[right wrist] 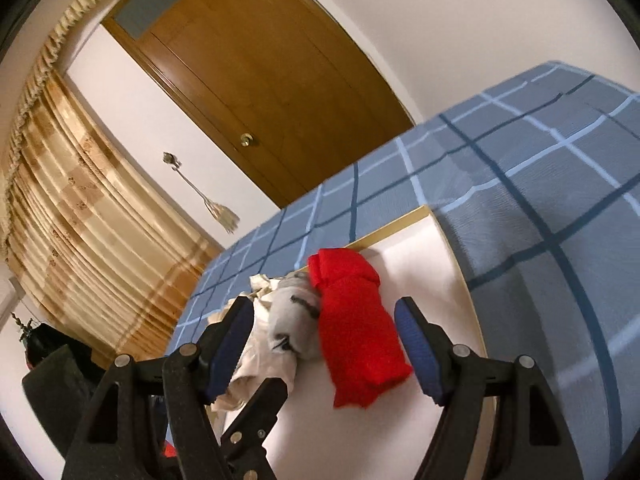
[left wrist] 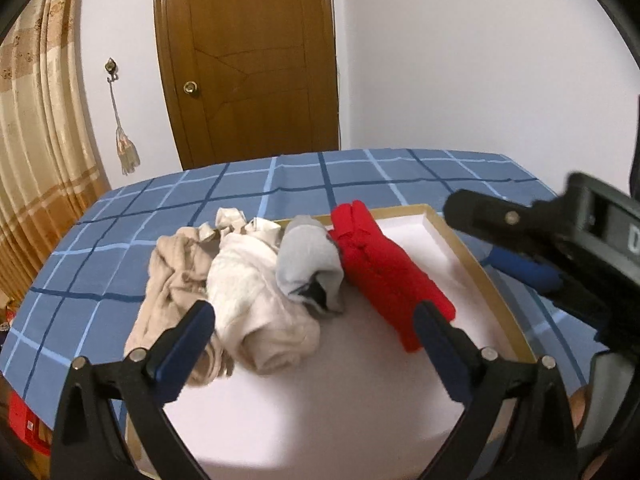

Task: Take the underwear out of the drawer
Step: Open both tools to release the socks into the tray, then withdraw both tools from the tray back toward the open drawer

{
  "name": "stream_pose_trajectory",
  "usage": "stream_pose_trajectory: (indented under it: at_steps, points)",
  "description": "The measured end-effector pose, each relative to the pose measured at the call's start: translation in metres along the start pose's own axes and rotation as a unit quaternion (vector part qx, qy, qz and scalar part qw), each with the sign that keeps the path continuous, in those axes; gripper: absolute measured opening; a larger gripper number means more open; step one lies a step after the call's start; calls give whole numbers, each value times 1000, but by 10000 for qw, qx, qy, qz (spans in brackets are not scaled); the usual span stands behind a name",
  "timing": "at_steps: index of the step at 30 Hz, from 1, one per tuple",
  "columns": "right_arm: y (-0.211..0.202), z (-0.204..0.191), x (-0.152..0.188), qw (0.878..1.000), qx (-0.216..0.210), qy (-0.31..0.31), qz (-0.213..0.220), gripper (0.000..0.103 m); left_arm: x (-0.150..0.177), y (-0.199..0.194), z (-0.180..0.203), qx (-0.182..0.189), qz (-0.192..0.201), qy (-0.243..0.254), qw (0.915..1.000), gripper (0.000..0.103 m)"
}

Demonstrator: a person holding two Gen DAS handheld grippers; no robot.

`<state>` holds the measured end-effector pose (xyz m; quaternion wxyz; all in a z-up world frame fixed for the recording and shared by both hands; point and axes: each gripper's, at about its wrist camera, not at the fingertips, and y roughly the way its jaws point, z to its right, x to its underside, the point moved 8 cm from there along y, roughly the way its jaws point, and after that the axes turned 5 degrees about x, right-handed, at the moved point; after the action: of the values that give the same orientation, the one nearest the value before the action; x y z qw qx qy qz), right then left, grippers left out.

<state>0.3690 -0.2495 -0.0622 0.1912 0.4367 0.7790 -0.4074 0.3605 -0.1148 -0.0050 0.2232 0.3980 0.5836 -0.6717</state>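
Observation:
A shallow white drawer with a tan rim [left wrist: 472,256] lies on a blue checked bedcover. In it, side by side, lie a beige piece of underwear [left wrist: 172,280], a cream one [left wrist: 248,292], a grey one [left wrist: 308,264] and a rolled red one [left wrist: 384,276]. The beige piece covers the drawer's left rim. My left gripper [left wrist: 316,332] stands open just short of the cream and grey pieces, gripping nothing. My right gripper [right wrist: 322,320] is open above the red roll [right wrist: 360,328] and the grey piece [right wrist: 292,328], its pads clear of both. It also shows at the right of the left wrist view.
The bedcover [left wrist: 360,176] stretches beyond the drawer toward a brown wooden door [left wrist: 248,60] and a white wall. Striped beige curtains [left wrist: 36,140] hang at the left. A red object [left wrist: 20,420] sits low beside the bed's left edge.

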Motion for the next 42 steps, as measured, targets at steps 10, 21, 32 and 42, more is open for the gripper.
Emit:
stream_pose_trajectory:
  at_steps: [10,21,32,42]
  points:
    - [-61,-3,43,9990,90,-204,392,75,32,-40,2,-12,207,210,9996,101]
    - [-88,-1,77,9983,209,-255,479,75,63,-65,-5,-59,179,99,9998,101]
    - [-113,-3,103,9969,284,-479,560,75,93,-80,-1,14,125,140,9998,101]
    - [-123,0,132,9977,227,-512,387,75,119,-90,-5,5,54,126,9999,101]
